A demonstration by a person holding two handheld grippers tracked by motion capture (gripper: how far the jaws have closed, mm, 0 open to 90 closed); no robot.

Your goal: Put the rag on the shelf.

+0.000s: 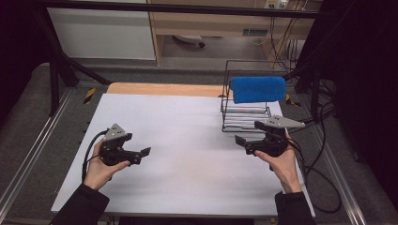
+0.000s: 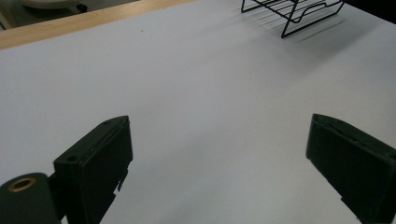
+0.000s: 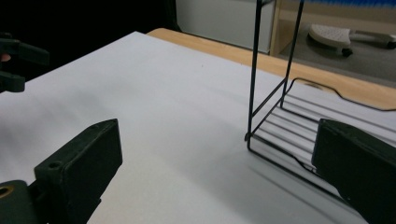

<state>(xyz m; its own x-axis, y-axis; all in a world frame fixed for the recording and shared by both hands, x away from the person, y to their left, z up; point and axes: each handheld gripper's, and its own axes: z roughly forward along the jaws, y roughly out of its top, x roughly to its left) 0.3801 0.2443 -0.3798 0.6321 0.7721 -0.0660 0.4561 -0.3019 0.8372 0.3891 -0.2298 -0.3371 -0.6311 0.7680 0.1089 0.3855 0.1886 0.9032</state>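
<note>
Blue towel (image 1: 258, 89) lies draped over the top of a black wire rack (image 1: 244, 117) at the far right of the white desk (image 1: 187, 140), seen from the high view; the left gripper (image 1: 145, 151) and the right gripper (image 1: 240, 140) hover apart, both empty. Left gripper view: jaws spread over bare desk. Right gripper view: jaws spread, the rack's base just beside them.

Both forearms, in dark sleeves, come in from the near edge. The left hand (image 1: 99, 169) grips the left gripper (image 1: 146, 151) from below, jaws pointing right and spread wide with nothing between them. The right hand (image 1: 281, 164) holds the right gripper (image 1: 238, 139) with jaws pointing left, likewise spread wide and empty.
</note>
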